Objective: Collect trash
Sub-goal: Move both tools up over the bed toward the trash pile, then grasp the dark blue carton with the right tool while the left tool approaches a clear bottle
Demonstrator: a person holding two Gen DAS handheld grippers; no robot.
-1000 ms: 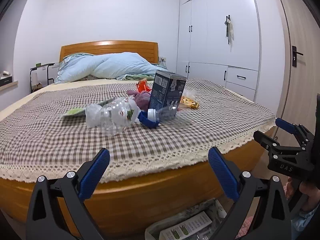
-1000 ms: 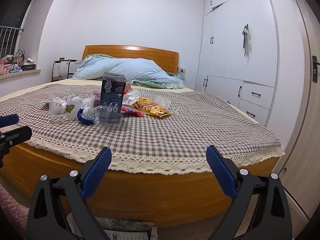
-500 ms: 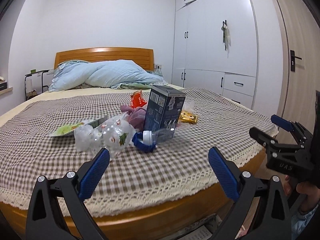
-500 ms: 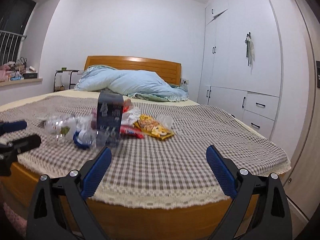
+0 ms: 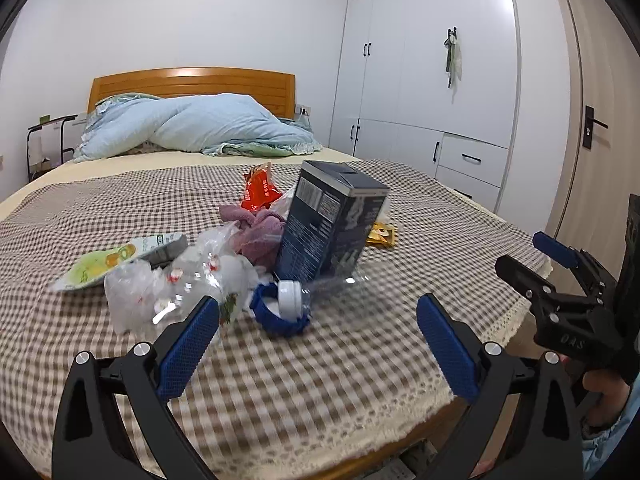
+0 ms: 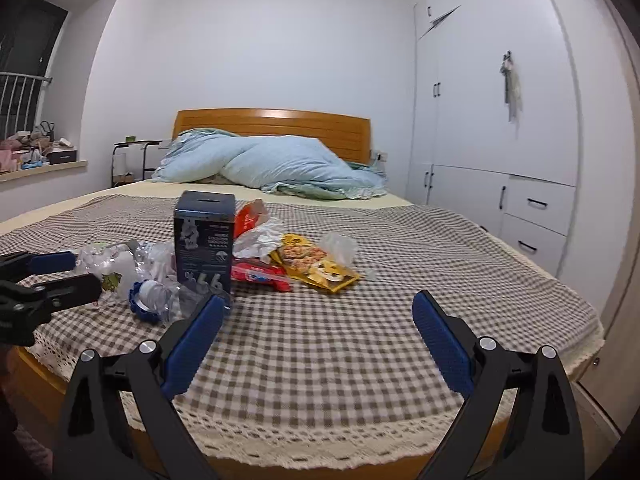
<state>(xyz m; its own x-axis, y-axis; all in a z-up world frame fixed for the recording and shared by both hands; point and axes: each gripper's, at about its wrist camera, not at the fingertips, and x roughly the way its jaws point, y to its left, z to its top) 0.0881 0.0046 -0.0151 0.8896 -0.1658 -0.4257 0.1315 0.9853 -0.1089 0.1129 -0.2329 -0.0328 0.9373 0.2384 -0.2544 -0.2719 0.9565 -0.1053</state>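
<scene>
A checked bedspread point(image 6: 360, 344) with a lace hem covers the bed, its near edge running just under both grippers, and a broad stretch of bare cloth lies open to the right of the litter, toward the white wardrobe point(image 6: 500, 120). The left gripper point(image 5: 318, 320) hovers above the near edge with its jaws spread wide and nothing between them; the right gripper point(image 6: 316, 320) is likewise wide open and empty, poised over the clear part of the cloth. The trash sits in one cluster near the bed's middle — a dark blue carton point(image 5: 332, 228) standing slightly tilted, a crumpled clear plastic bottle point(image 5: 176, 284) lying in front of it on the left, and a blue ring point(image 5: 280, 316) with a white cap beside the carton's base. Behind lie a red snack wrapper point(image 5: 260, 192), a purple cloth point(image 5: 256, 232) and a green packet point(image 5: 120, 256) (flat on the cloth). From the right wrist view a yellow snack bag point(image 6: 316, 268) rests right of the carton. The bottle and ring lie just beyond the left gripper's blue fingers point(image 5: 188, 352) — not touching them.
</scene>
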